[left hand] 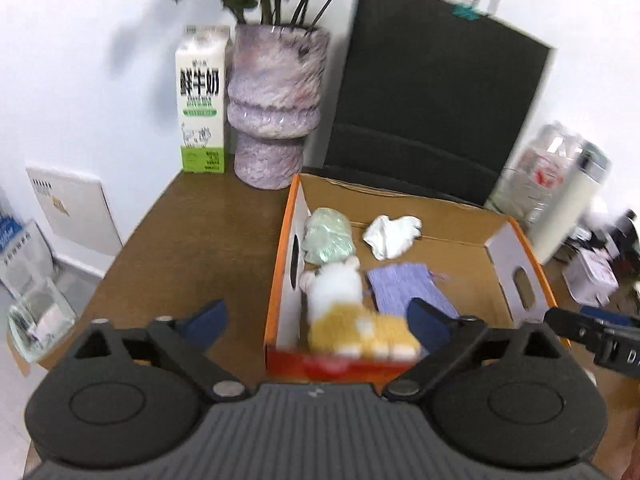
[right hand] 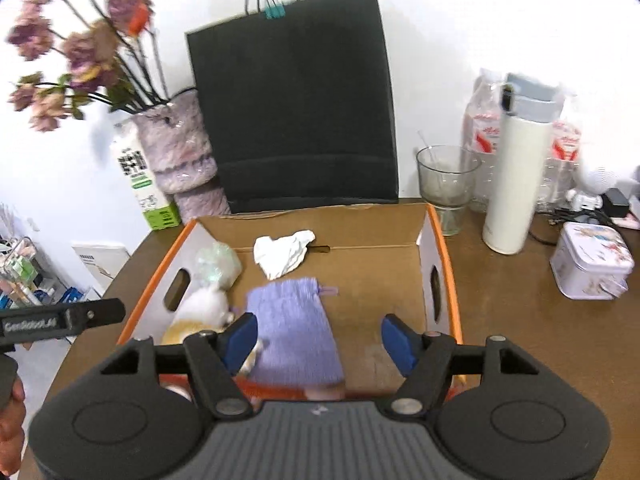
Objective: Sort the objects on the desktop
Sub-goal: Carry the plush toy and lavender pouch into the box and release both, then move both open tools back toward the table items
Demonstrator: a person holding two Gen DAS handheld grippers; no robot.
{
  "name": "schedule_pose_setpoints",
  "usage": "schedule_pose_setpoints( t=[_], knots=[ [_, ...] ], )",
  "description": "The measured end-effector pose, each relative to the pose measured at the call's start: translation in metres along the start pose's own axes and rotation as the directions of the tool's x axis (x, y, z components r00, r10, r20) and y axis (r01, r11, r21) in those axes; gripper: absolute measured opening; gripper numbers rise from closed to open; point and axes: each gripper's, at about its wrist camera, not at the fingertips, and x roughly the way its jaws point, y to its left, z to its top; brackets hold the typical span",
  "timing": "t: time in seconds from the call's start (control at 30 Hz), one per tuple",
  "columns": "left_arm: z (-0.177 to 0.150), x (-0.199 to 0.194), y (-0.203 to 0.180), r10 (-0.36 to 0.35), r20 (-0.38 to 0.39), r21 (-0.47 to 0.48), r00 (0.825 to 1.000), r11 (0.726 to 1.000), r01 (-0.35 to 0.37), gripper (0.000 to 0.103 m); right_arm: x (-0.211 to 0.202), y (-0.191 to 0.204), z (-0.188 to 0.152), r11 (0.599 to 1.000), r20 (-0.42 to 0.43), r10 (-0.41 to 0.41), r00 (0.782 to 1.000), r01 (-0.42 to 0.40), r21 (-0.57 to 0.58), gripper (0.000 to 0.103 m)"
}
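An orange-rimmed cardboard box [left hand: 516, 236] [right hand: 447, 264] lies on the brown table. Inside it are a white and yellow plush toy [left hand: 340, 300] [right hand: 206, 306], a purple knitted pouch [left hand: 404, 284] [right hand: 294, 328], a crumpled white tissue [left hand: 392, 236] [right hand: 284, 254] and a pale green wrapped packet [left hand: 328, 236] [right hand: 218, 264]. My left gripper [left hand: 318, 322] is open above the box's near left corner, over the plush toy, with its pads clear of it. My right gripper [right hand: 320, 338] is open above the pouch, not touching it.
Behind the box stand a black paper bag [right hand: 292, 112], a purple vase of flowers [left hand: 276, 108] and a milk carton [left hand: 200, 104]. To the right are a glass cup [right hand: 446, 180], a white flask [right hand: 516, 176], bottled water and a small tin [right hand: 592, 260].
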Motion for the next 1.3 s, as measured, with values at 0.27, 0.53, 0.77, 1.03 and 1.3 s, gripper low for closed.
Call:
schedule_pose_setpoints(
  t=[0.27, 0.53, 0.77, 1.03, 1.3],
  knots=[
    [-0.132, -0.074, -0.019, -0.058, 0.127, 0.073, 0.99, 0.996, 0.049, 0.103, -0.084, 0.0, -0.122, 0.995, 0.172, -0.071, 0.983, 0.082, -0.055, 0.081],
    [-0.259, -0.096, -0.035, -0.095, 0.156, 0.197, 0.983, 0.978, 0.064, 0.103, -0.129, 0.01, -0.248, 0.989, 0.203, -0.114, 0.973, 0.13, -0.066, 0.082],
    [-0.301, -0.116, -0.04, -0.083, 0.205, 0.24, 0.975, 0.97, 0.032, 0.103, -0.142, 0.023, -0.305, 0.973, 0.234, -0.147, 0.961, 0.183, -0.141, 0.081],
    [-0.299, -0.109, -0.042, -0.076, 0.164, 0.247, 0.983, 0.968, 0.034, 0.103, -0.141, 0.026, -0.304, 0.965, 0.243, -0.158, 0.957, 0.202, -0.169, 0.082],
    [-0.239, -0.102, -0.04, -0.162, 0.253, 0.282, 0.954, 0.955, 0.088, 0.098, -0.13, -0.007, -0.254, 0.984, 0.227, -0.124, 0.966, 0.15, -0.099, 0.081]
  ],
)
